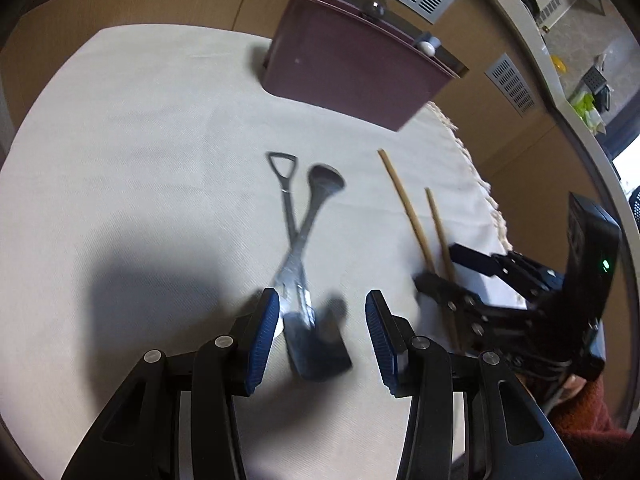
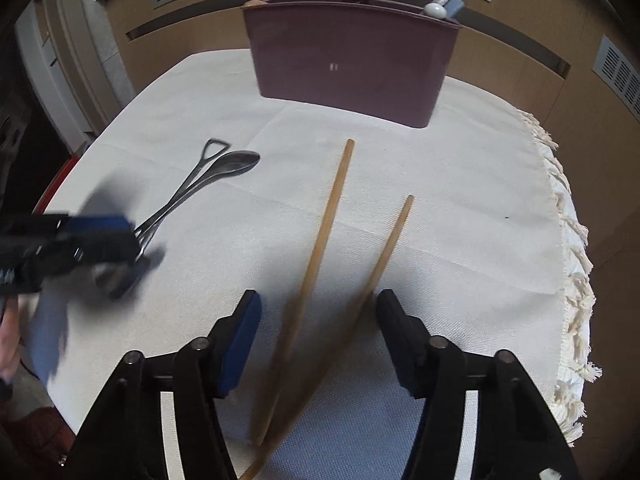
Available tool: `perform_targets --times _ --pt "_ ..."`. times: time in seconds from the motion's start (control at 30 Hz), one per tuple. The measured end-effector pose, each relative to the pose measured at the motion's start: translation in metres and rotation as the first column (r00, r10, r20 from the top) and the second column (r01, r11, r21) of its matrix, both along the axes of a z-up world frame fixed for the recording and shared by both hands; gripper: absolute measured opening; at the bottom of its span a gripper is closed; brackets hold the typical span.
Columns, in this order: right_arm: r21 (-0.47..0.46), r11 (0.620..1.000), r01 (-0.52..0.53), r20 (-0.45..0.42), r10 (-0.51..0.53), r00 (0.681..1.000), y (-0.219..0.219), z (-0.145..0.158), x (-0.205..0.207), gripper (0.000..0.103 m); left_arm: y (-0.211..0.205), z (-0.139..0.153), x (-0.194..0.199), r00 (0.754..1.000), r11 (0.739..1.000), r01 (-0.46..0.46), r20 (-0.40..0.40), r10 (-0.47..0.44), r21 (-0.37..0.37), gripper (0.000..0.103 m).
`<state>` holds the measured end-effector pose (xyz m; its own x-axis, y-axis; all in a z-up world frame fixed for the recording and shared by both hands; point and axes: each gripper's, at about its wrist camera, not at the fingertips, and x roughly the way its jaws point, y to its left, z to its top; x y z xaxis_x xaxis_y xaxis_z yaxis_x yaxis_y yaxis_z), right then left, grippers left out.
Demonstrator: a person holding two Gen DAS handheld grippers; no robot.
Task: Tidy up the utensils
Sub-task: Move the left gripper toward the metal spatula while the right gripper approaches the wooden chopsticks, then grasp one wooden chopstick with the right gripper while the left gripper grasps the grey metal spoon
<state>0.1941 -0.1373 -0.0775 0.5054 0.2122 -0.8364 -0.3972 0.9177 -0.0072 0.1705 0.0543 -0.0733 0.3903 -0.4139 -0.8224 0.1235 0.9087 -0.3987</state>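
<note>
- The left gripper (image 1: 322, 332) has its blue-padded fingers (image 1: 262, 334) spread wide and grips nothing; the near ends of two crossed metal utensils lie between them on the cream tablecloth (image 1: 140, 152).
- The right gripper (image 2: 318, 334) is just as wide open and empty, with the two wooden chopsticks (image 2: 334, 216) passing between its fingers (image 2: 240, 340).
- The shovel-handled utensil (image 1: 285, 196) and the metal spoon (image 1: 320, 192) cross in an X, their long axes running away from the left gripper; the loop handle and the spoon bowl point toward the maroon utensil holder (image 1: 344, 64).
- The near ends are blurred, so what kind of head the shovel-handled piece carries is hard to tell.
- The chopsticks splay in a V, far tips toward the holder, which stands at the cloth's far edge with a few utensil ends already sticking out.
- Risk, left: closing on the crossing could pinch both pieces unevenly, so one pivots or slips out.
- Risk, right: the splayed sticks may be caught singly, or scissor apart as the fingers close.
</note>
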Motion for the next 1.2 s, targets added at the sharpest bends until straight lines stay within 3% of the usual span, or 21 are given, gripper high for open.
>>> perform_targets --times 0.07,0.2,0.27,0.33,0.63,0.87,0.97,1.2 --pt "0.000 1.000 0.014 0.003 -0.014 1.000 -0.001 0.001 0.003 0.049 -0.005 0.003 -0.004 1.000 1.000 0.003 -0.001 -0.003 0.002 0.046" --pt "-0.025 1.000 0.008 0.015 -0.007 1.000 0.003 0.005 0.009 0.041 -0.011 0.013 -0.007 0.999 0.997 0.003 0.053 -0.007 0.078 0.046" --pt "-0.035 0.999 0.005 0.017 -0.005 1.000 0.007 0.006 0.014 0.017 -0.010 0.018 -0.006 0.997 0.994 -0.005 0.079 -0.004 0.107 0.046" --pt "-0.030 1.000 -0.005 0.005 0.005 1.000 0.007 0.008 0.020 0.009 -0.008 0.020 -0.003 0.996 0.993 -0.012 0.093 0.000 0.120 0.046" --pt "0.086 0.993 0.086 0.004 -0.087 0.996 -0.055 0.032 0.025 0.008 0.008 0.022 0.009 0.992 0.992 -0.056 0.116 0.043 0.110 0.046" --pt "0.252 0.956 0.148 -0.028 -0.146 0.989 -0.118 0.051 0.014 0.008 0.003 0.031 0.009 0.987 0.990 -0.048 0.156 0.027 0.133 0.050" --pt "0.275 0.949 0.156 -0.020 -0.157 0.987 -0.125 0.056 0.009 0.008 0.003 0.029 0.010 0.986 0.989 -0.038 0.165 0.015 0.140 0.053" --pt "0.285 0.948 0.144 -0.004 -0.148 0.989 -0.124 0.061 0.004 0.008 -0.004 0.020 0.027 0.998 0.986 0.020 0.061 -0.031 0.166 0.053"
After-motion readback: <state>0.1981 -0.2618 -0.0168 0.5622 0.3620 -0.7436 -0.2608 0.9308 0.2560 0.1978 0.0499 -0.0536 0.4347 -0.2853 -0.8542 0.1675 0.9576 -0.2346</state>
